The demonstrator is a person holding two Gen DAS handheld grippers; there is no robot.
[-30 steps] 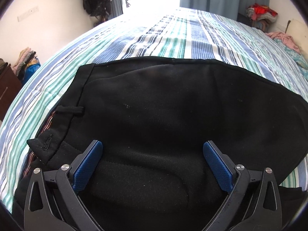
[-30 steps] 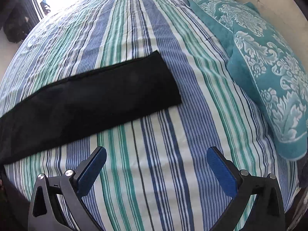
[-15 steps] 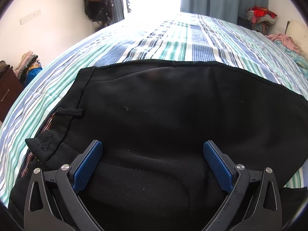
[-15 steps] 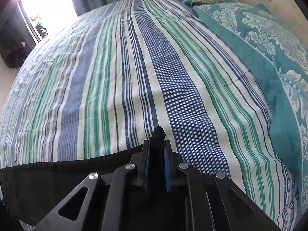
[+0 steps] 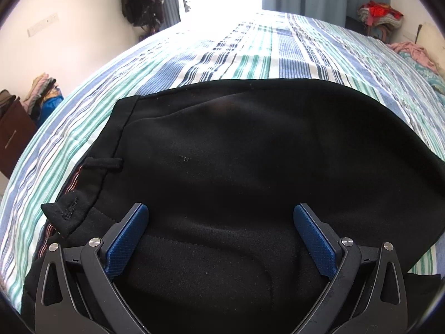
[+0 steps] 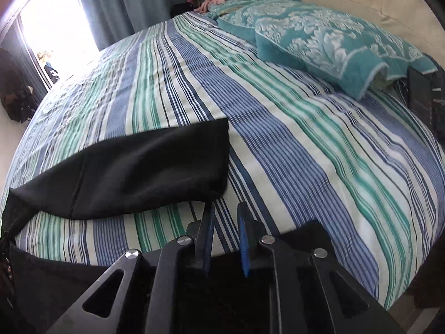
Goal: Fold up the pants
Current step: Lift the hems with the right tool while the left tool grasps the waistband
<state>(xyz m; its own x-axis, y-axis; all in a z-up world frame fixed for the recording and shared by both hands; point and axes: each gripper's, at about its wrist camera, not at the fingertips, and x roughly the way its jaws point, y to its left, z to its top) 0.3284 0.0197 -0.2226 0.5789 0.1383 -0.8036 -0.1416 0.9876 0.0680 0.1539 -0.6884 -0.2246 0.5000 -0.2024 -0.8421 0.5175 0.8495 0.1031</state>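
Observation:
Black pants (image 5: pixel 236 172) lie flat on the striped bed, waistband to the left with a belt loop (image 5: pixel 104 163). My left gripper (image 5: pixel 221 239) hovers just above the seat of the pants, fingers wide apart and empty. In the right wrist view the leg end of the pants (image 6: pixel 155 167) lies on the bed, ahead and left of my right gripper (image 6: pixel 225 233). Its blue pads (image 6: pixel 242 239) stand a narrow gap apart with no cloth between them, drawn back near the bed's edge.
The striped bedspread (image 6: pixel 278 128) covers the whole bed. Teal patterned pillows (image 6: pixel 319 36) lie at the head of the bed, far right. A dark object (image 6: pixel 420 94) lies beside them. Clothes piles (image 5: pixel 378 14) and a dark wooden cabinet (image 5: pixel 14 139) stand around the bed.
My right gripper shut on the pant leg end, then let it go and drew back; the leg end now lies ahead of it. My left gripper has barely moved.

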